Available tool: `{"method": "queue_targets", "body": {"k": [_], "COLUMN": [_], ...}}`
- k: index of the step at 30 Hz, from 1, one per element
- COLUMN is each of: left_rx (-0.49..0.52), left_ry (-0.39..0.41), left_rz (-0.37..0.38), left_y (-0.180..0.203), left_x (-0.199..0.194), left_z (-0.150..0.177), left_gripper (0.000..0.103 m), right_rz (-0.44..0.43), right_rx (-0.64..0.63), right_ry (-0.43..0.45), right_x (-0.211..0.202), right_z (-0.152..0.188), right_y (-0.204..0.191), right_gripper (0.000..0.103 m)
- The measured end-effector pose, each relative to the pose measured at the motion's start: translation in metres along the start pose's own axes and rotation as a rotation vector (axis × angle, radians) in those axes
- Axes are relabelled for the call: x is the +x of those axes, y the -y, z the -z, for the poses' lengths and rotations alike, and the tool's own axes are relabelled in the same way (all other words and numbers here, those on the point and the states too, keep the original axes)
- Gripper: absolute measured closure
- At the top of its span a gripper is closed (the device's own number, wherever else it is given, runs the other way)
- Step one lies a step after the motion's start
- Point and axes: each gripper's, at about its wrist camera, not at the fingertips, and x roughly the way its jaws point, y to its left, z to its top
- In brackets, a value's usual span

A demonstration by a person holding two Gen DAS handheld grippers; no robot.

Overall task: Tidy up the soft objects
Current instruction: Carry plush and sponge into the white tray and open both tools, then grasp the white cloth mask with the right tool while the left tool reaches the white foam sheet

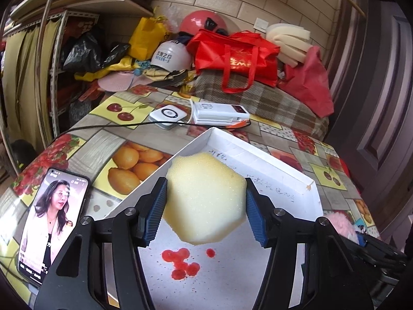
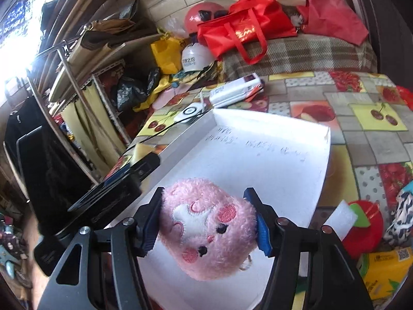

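Far left on the fruit-print tablecloth lies a phone, screen lit, prob. parked there to stay clear of the work area. Next over, the left gripper is closed on a yellow sponge, blue pads pressed into both flanks w/ only light squeeze, so the foam keeps its shape; it hangs above the white tray, over the end w/ red stains. Looks like the tray is the collecting spot, hence the sponge is held over it rather than over the cloth. Right of that, the right gripper is clamped on a pink plush toy, face-up, also above the tray floor. Can't tell if either item touches the tray bottom. Both soft things seem ready for release side by side. At far right a white foam strip and leopard-print cloth sit on the table, prob. next in line.
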Motion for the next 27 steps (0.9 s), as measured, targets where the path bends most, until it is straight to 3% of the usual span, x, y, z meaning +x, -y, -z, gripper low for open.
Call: {"method": "queue_targets", "body": {"k": [2,4,7,9,16,27], "left_rx": [-0.002,-0.009,-0.024,-0.037,-0.020,-0.007], "left_ry": [0.008,0.020,0.063,0.084,0.083,0.093], "left_rz": [-0.017,-0.040,-0.075,-0.080,-0.072,-0.030], "left_y": [-0.001,-0.002,-0.007,-0.010,-0.007,-0.001], "left_x": [0.000,-0.002,-0.009,-0.014,-0.014,-0.018], "left_z": [0.000,0.000,-0.002,-0.003,-0.002,-0.001], "left_gripper": [0.040,0.022,0.000,0.000,0.000,0.000], "right_rz": [0.003,0.001,0.019,0.034,0.017,-0.001], "right_rx": [-0.003,-0.004,-0.011,-0.006,0.013,0.011], "right_ry": [0.015,0.029,0.066,0.079,0.130,0.294], "right_x": [0.001,0.000,-0.005,-0.008,-0.024,-0.082], "right_z": [-0.001,-0.002,0.001,0.002,0.004,0.006], "right_y": [-0.001,-0.003,-0.005,-0.003,0.002,0.002], "right_gripper": [0.034,0.019,0.012,0.000,0.000,0.000]}}
